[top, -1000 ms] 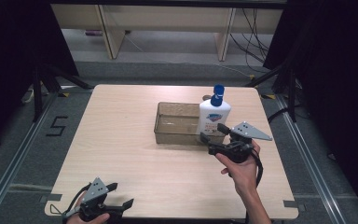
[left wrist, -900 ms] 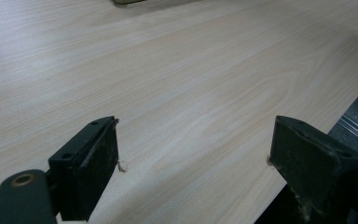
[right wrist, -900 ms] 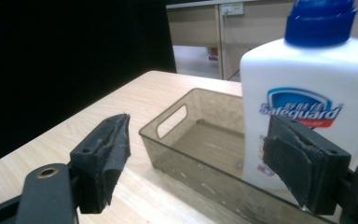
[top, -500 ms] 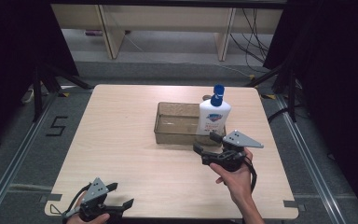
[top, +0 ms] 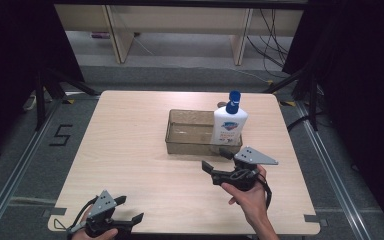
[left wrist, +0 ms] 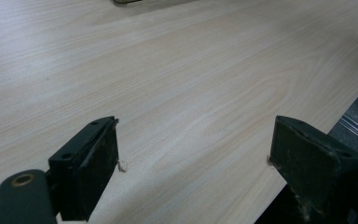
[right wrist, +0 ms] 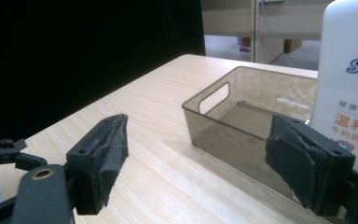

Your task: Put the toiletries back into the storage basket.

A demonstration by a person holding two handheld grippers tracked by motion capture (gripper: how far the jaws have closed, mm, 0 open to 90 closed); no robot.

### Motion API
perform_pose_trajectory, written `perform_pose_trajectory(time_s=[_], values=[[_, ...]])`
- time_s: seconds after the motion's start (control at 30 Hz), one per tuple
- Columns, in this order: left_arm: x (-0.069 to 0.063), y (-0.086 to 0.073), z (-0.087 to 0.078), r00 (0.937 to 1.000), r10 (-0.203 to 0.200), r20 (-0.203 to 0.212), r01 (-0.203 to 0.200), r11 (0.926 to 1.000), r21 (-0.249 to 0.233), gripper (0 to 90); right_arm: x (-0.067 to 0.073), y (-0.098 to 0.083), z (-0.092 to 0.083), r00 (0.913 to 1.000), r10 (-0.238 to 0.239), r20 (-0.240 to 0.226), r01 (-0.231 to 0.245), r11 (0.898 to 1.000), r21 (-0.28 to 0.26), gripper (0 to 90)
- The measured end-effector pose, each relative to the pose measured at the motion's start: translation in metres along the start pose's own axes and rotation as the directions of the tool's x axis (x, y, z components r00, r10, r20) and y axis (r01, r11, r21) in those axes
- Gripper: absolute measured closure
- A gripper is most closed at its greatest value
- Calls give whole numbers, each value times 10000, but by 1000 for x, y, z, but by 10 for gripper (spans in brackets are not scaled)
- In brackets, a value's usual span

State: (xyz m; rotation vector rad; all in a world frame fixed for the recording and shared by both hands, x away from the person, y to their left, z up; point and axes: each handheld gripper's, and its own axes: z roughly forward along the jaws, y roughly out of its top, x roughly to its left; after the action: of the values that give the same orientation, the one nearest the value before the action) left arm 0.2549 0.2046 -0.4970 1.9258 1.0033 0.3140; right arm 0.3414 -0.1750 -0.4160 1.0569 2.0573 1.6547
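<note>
White soap bottle (top: 228,125) with a blue cap stands upright in the right end of the smoky clear bin (top: 190,134), which sits right of centre on the far half of the wooden table (top: 130,150). I have the right gripper (top: 215,161) just in front of the bin's near right corner, close to it but not touching, jaws wide apart and holding nothing; they have just been opening a bit more. In the right gripper view the bin (right wrist: 242,126) and the bottle (right wrist: 349,79) sit beyond the jaws, bottle beside the right jaw, no pad pressing on either. My left gripper (top: 132,210) rests low at the near left edge of the table, well apart from the bin, jaws spread wide with only bare wood (left wrist: 191,84) between them, gripping nothing
</note>
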Motion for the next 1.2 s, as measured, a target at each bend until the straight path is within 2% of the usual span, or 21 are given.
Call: perform_pose_trajectory(time_s=[0.03,0.13,0.17,0.23,0.33,0.43,0.47,0.5,0.6,0.67,0.7,0.73,0.77,0.8,0.83,0.87,0.93,1.07,1.13,1.17,1.2], values=[[1,0,1,10000,-10,89,11,10000,-34,147,-1,0,-1,9996,-250,89,250,9997,7,198],[0,0,1,9999,-67,76,68,9999,-80,147,3,-4,-1,10000,63,-8,-63,9999,90,185],[0,0,1,10000,-10,70,10,10000,-38,148,2,-6,0,10000,-58,-47,58,10000,-10,176],[1,0,1,10000,1,79,-1,10000,-20,147,4,-8,0,9998,86,-194,-82,9998,195,165],[1,0,1,10000,29,69,-29,10000,-29,148,5,-12,1,9998,-129,-171,132,9998,148,161],[1,0,1,10000,-8,64,8,10000,-32,148,8,-16,1,9994,174,-284,-164,9993,329,154],[1,0,1,10000,-17,34,17,10000,-59,147,7,-17,1,9994,-77,-330,86,9995,289,153],[1,0,1,10000,12,61,-12,10000,-23,147,7,-18,3,9993,-112,-343,120,9997,225,152],[0,-1,1,10000,-2,-18,2,10000,22,148,9,-21,2,9996,-40,-295,52,9991,431,152],[1,0,1,10000,-17,49,17,10000,-66,147,11,-24,3,9991,183,-379,-168,9991,401,152],[1,0,1,10000,18,56,-18,10000,-26,147,10,-25,3,9993,-42,-383,56,9993,357,152],[1,0,1,10000,52,66,-52,10000,-5,148,11,-26,3,9990,138,-431,-117,9988,472,152],[1,-1,1,10000,30,62,-30,10000,10,148,11,-27,2,9993,-13,-384,34,9985,544,152],[0,-1,1,10000,-26,42,26,10000,-25,147,12,-28,3,9986,231,-473,-208,9986,492,152],[1,-1,1,10000,6,8,-6,10000,0,148,13,-30,3,9985,113,-541,-84,9986,531,152],[1,0,1,10000,-36,49,36,10000,-64,147,15,-31,2,9983,296,-505,-266,9980,581,152],[1,0,1,10000,27,57,-27,10000,-2,148,13,-32,3,9987,-26,-501,52,9986,531,152],[1,0,1,10000,23,57,-23,10000,-13,147,14,-36,1,9982,117,-587,-80,9980,631,152],[0,-1,1,10000,-2,72,2,10000,-15,147,13,-38,0,9982,-6,-607,42,9982,594,152],[0,-1,1,10000,-18,-24,18,10000,40,148,16,-39,-2,9975,329,-633,-284,9970,716,152],[0,-1,1,10000,-43,-40,43,10000,36,148,14,-40,-2,9977,137,-666,-98,9983,578,152]])
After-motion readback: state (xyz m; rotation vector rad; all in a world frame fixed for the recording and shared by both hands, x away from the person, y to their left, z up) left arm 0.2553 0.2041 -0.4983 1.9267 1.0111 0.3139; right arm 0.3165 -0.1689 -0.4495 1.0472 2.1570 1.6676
